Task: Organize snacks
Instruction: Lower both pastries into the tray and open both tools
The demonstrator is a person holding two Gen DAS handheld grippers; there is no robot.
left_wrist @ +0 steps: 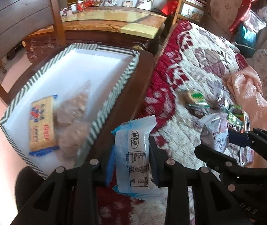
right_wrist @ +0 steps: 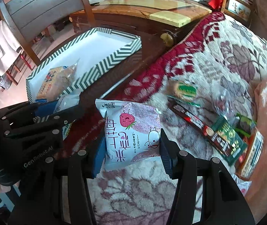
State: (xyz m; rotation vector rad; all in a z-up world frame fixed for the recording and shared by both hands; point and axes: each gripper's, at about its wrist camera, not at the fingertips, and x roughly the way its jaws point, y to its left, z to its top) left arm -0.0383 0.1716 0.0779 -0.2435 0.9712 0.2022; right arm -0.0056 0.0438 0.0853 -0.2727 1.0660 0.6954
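About halfway by my reckoning: a cracker pack point(left_wrist: 42, 123) and clear bags point(left_wrist: 71, 120) already lie in the tray point(left_wrist: 112, 91), the left gripper point(left_wrist: 131, 161) clamps a blue packet point(left_wrist: 133, 155) and the right gripper point(right_wrist: 131, 151) a strawberry packet point(right_wrist: 131, 131) beside the tray, and several snacks point(right_wrist: 214, 131) remain farther off on the blanket point(right_wrist: 227, 56).

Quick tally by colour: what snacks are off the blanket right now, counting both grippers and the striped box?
White-and-blue packet: 1, in the left gripper
White-and-pink packet: 1, in the right gripper
Yellow cracker pack: 1, in the striped box
Clear bags with brown contents: 2, also in the box, blurred so unsure
Total: 5
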